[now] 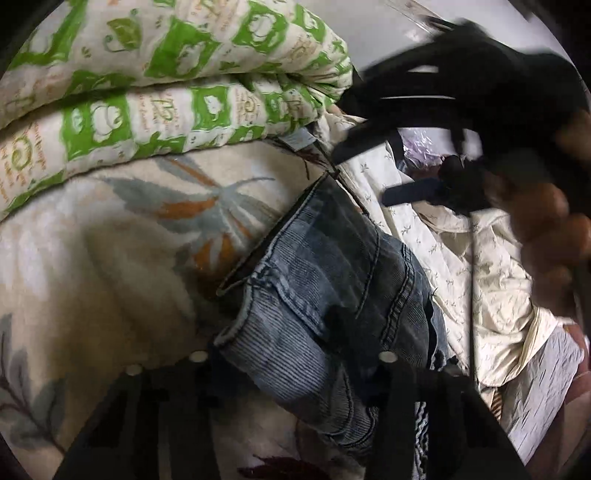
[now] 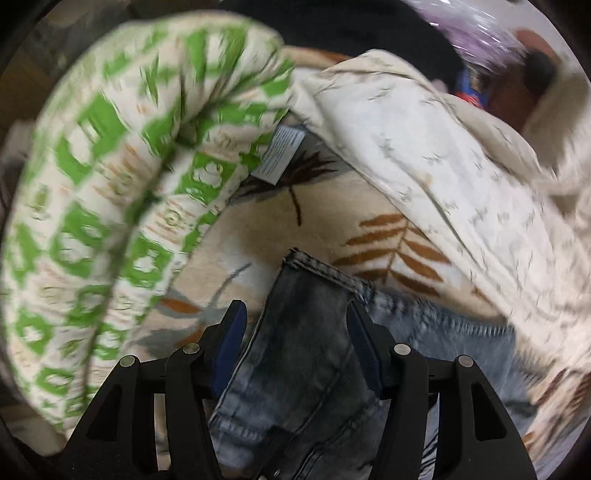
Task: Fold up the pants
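Faded blue jeans [image 1: 325, 273] lie bunched on a cream leaf-print blanket [image 1: 110, 240]. In the left wrist view my left gripper [image 1: 295, 354] straddles the denim, which hides its fingertips. My right gripper [image 1: 417, 166] hovers at the upper right, held by a hand, above the far end of the jeans. In the right wrist view the right gripper [image 2: 295, 332] is open, its blue pads [image 2: 231, 339] on either side of a raised fold of the jeans [image 2: 306, 332] without pinching it.
A folded green-and-white quilt [image 1: 166, 74] lies along the far left, also in the right wrist view [image 2: 110, 203]. A cream sprig-print sheet [image 1: 461, 258] lies crumpled on the right. A purple plastic bag [image 2: 480, 29] sits at the far back.
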